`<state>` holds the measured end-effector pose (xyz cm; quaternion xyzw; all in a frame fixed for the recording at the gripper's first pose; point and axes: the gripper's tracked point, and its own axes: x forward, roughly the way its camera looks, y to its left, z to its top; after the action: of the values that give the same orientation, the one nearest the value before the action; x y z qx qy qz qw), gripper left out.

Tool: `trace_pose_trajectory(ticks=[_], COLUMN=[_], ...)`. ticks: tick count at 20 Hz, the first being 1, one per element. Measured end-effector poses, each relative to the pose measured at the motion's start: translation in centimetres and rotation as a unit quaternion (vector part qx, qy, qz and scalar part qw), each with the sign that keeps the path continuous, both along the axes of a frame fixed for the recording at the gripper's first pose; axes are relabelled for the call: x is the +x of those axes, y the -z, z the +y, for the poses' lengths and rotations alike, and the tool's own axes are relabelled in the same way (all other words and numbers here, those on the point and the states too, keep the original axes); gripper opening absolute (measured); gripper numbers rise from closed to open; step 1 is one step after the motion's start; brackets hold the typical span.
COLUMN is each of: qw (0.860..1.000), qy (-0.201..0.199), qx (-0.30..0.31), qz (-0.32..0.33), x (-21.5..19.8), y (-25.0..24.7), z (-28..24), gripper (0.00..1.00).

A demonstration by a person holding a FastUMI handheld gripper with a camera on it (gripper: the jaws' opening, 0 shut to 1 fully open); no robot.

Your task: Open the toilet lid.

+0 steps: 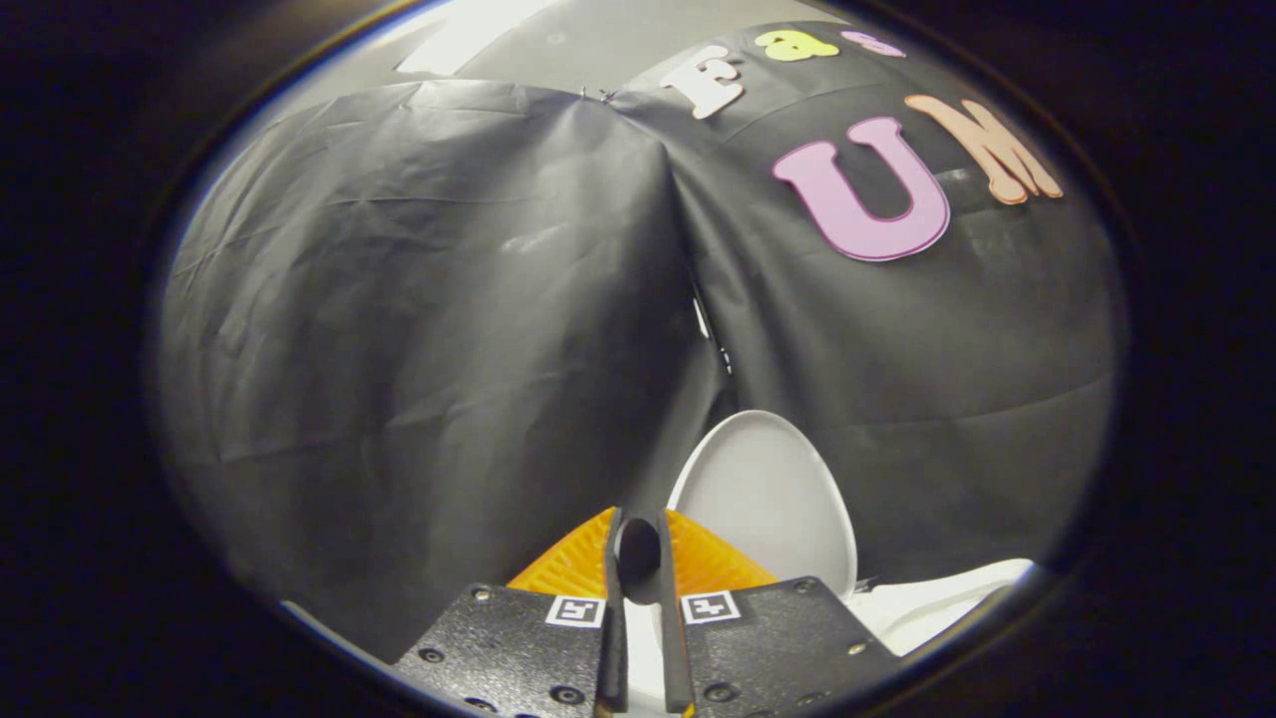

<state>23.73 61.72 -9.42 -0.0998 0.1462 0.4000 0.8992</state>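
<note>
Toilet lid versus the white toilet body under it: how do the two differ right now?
The toilet lid stands raised, a smooth oval leaning toward the black cloth wall; the toilet body lies low, mostly hidden. The lid sits just beyond the fingertips; the body lies beside the gripper, whose fingers are nearly closed on nothing. The lid looks greyer and shaded; the body looks brighter. Both are white and glossy.

I can read no text; two small square coded markers sit on the hand-held gripper, whose fingers stand nearly closed.
</note>
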Motion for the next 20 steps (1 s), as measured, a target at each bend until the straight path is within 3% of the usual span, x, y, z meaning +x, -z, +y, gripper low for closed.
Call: trace_pose_trajectory(ticks=[8,14,20], qw=[1.000,0.999,0.992], qy=[-0.003,-0.003,0.016], qx=[-0.013,0.019,0.042], qz=[-0.022,-0.048,-0.115], x=[-0.4,-1.7,-2.1], y=[0.6,-1.3,-8.8], z=[0.3,1.2,-1.7], gripper=[0.16,0.42,0.52])
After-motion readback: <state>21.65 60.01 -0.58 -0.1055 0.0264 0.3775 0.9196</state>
